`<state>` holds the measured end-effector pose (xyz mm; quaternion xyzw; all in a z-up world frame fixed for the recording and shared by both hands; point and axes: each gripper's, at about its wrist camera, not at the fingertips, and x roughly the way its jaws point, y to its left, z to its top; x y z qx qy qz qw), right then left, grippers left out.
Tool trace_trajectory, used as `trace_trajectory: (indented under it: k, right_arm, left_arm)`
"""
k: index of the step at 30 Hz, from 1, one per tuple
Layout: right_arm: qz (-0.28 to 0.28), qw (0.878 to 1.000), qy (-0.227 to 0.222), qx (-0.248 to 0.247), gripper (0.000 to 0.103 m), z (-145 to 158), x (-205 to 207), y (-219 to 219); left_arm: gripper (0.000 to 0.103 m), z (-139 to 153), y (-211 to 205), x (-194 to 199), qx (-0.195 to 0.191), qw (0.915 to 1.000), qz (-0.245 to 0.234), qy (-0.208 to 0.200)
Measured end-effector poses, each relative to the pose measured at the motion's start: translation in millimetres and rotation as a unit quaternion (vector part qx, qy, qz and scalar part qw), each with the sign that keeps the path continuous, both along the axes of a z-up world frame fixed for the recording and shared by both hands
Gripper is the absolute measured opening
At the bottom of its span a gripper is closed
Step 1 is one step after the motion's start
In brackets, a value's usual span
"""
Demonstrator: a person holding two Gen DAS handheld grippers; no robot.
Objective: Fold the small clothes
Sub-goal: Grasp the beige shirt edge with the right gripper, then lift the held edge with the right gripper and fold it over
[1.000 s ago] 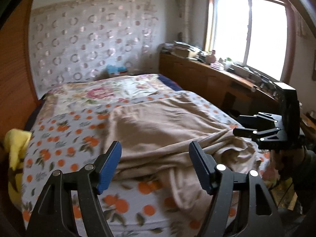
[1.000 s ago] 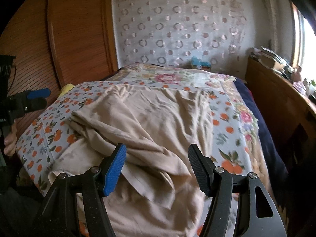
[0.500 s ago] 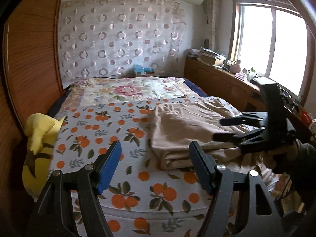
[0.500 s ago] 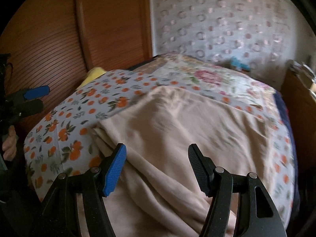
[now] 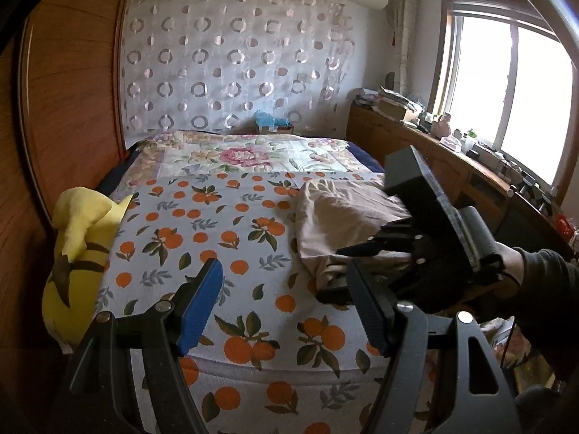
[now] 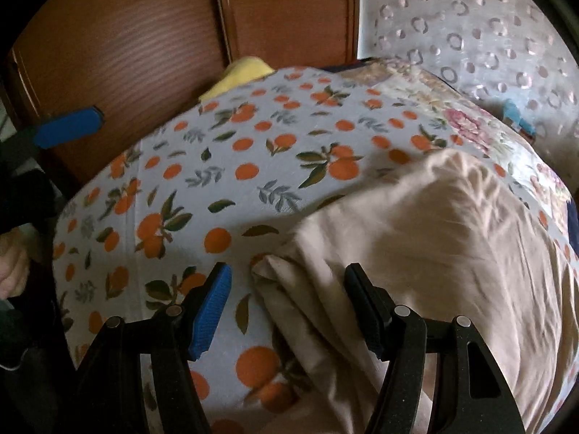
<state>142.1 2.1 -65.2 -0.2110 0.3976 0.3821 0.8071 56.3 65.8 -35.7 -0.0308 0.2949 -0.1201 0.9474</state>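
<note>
The wide bed (image 5: 202,224), spread with a white sheet printed with oranges, fills both views, a brown wooden panel wall (image 6: 144,47) behind it. A yellow plush toy (image 5: 77,253) lies at its left edge. The crumpled beige cloth (image 6: 434,238) lies on the bed's right half; its near corner sits between the right claw (image 6: 287,307)'s fingers, which have just been closing without pressing it. The left claw (image 5: 286,307) gapes wide over bare sheet, holding nothing.

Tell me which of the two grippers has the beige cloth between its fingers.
The right gripper: a folded corner of the beige cloth sits between its open fingers, which have just been closing. The left gripper frames only the orange-print bedsheet.
</note>
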Motion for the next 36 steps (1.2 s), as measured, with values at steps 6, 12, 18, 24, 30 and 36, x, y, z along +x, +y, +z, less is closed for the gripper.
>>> trace_trajectory:
  k: [6, 12, 18, 24, 30, 36]
  right_arm:
    - [-0.020, 1.000, -0.020, 0.000, 0.009, 1, 16, -2]
    - [-0.074, 0.992, -0.085, 0.062, 0.008, 57, 33, -55]
    - [-0.175, 0.975, -0.126, 0.053, 0.008, 97, 76, -132]
    - [-0.307, 0.943, -0.126, -0.011, 0.010, 82, 128, -194]
    - [-0.373, 0.923, -0.095, -0.023, 0.047, 53, 141, -207]
    - [-0.331, 0.939, -0.096, 0.007, 0.047, 53, 88, -208]
  left_arm:
    - [0.072, -5, -4, -1, -0.002, 1.0000, -0.008, 0.004]
    - [0.072, -7, -12, 0, -0.001, 0.9998, -0.019, 0.009]
    - [0.072, -10, -20, 0, -0.004, 0.9995, -0.030, 0.012]
    - [0.072, -15, -29, 1, -0.005, 0.9989, -0.042, 0.019]
    - [0.072, -20, -43, 0, -0.001, 0.9978, -0.059, 0.029]
    - [0.072, -27, -63, 0, 0.001, 0.9958, -0.082, 0.041]
